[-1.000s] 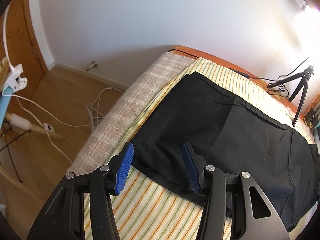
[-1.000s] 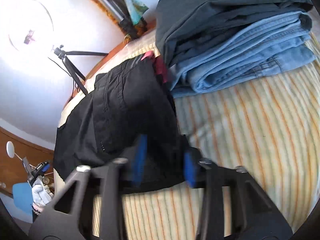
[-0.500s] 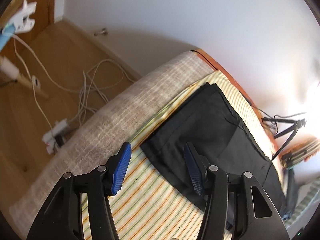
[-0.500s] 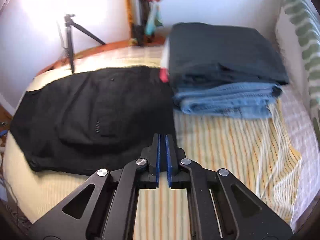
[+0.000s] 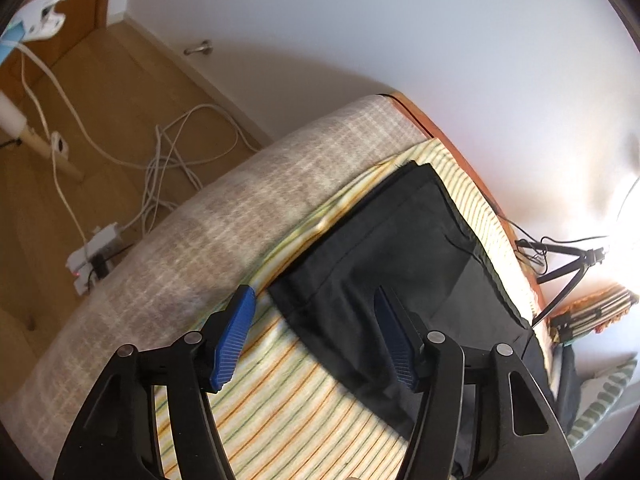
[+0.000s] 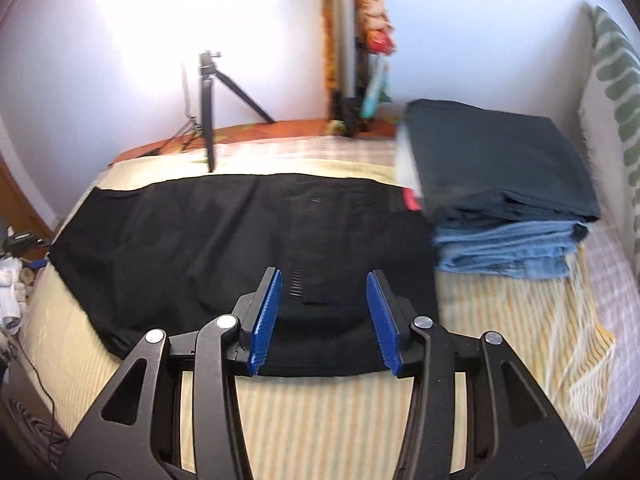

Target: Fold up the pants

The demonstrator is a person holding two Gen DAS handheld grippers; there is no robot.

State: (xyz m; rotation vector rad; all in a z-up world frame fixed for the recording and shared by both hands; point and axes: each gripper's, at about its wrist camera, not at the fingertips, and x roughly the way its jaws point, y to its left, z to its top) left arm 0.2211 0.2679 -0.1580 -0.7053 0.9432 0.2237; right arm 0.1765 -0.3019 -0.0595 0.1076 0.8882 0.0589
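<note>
Here the black pants (image 5: 404,256) lie flat along the striped bed sheet (image 5: 288,400), already doubled leg on leg, hem end toward the bed's foot. The left tongs (image 5: 316,332) hang over that hem corner; their jaws have just been opening, nothing between them. The right tongs (image 6: 324,316) hover above the waist end (image 6: 332,344); their jaws have also just been opening, and they hold nothing. The cloth looks thin, soft and limp, so I judge it light but floppy; best pinched at the hem corners and waistband edge. A stack of folded jeans (image 6: 504,216) covers one waist corner, and motion blur smears the fabric's detail.
</note>
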